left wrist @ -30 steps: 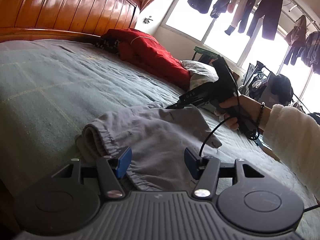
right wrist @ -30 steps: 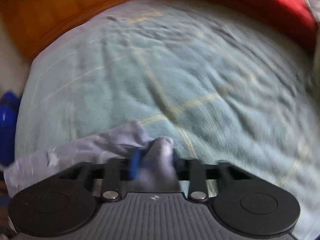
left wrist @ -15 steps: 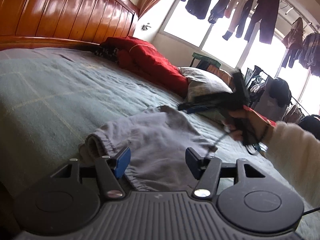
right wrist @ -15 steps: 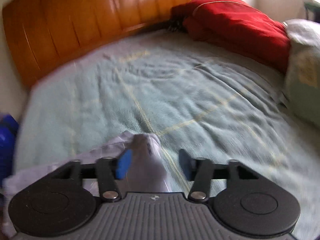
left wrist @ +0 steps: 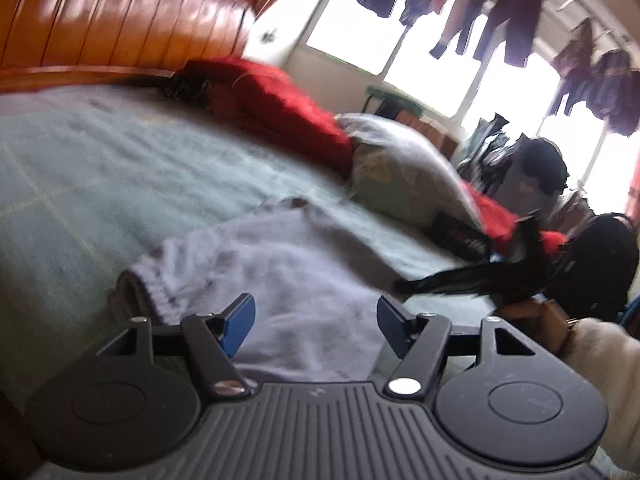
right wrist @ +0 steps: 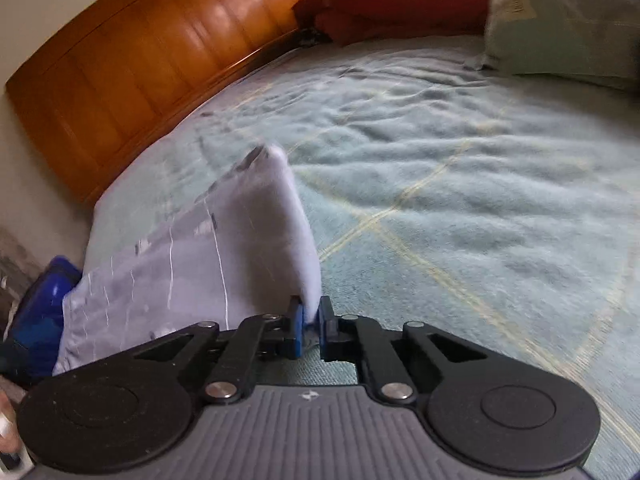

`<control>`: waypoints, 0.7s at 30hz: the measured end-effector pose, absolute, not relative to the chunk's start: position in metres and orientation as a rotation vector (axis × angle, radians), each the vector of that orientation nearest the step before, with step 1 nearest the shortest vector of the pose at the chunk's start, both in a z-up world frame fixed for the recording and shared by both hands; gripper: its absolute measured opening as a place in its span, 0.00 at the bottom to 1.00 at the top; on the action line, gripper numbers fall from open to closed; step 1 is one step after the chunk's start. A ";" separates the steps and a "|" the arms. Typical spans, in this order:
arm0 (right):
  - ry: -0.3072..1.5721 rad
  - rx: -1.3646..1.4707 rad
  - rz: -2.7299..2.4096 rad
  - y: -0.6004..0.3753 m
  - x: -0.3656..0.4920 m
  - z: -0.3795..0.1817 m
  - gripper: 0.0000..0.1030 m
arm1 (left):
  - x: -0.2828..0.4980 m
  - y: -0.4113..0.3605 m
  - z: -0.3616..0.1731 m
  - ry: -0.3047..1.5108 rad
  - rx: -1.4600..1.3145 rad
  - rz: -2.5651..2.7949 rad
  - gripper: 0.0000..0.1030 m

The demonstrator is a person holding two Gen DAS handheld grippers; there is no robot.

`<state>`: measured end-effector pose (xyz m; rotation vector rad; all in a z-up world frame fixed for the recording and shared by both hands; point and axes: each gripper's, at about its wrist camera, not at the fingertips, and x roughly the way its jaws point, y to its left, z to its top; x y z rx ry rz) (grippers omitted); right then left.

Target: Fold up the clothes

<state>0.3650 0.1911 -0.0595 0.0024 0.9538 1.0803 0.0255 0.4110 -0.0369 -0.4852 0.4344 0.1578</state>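
Note:
Pale lilac-grey trousers (left wrist: 288, 272) lie folded on the green blanket (left wrist: 100, 176), elastic cuff at the near left. My left gripper (left wrist: 316, 324) is open and empty, its blue pads just above the near edge of the cloth. In the right wrist view the same garment (right wrist: 248, 236) lies ahead and to the left, and my right gripper (right wrist: 311, 326) is shut on a fold of its edge. In the left wrist view the right gripper (left wrist: 472, 276) shows blurred at the right, low over the bed.
A wooden headboard (right wrist: 140, 56) runs along the bed's far side. A red quilt (left wrist: 276, 112) and a grey pillow (left wrist: 400, 168) lie at the far end. A blue object (right wrist: 40, 308) sits beside the bed. Clothes hang at the window (left wrist: 500, 20).
My right gripper opened, dropped the garment corner, swung back to the near right and has shut on the garment's edge. The left gripper stayed open, shifting slightly.

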 end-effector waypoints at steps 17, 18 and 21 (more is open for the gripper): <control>0.735 -0.333 1.081 0.342 0.358 -0.039 0.16 | 0.030 0.426 -0.041 0.475 -0.502 0.214 0.73; 0.749 -0.366 1.044 0.350 0.363 -0.051 0.16 | 0.030 0.427 -0.042 0.490 -0.498 0.219 0.73; 0.784 -0.279 1.026 0.330 0.380 -0.059 0.16 | 0.030 0.432 -0.042 0.529 -0.484 0.224 0.73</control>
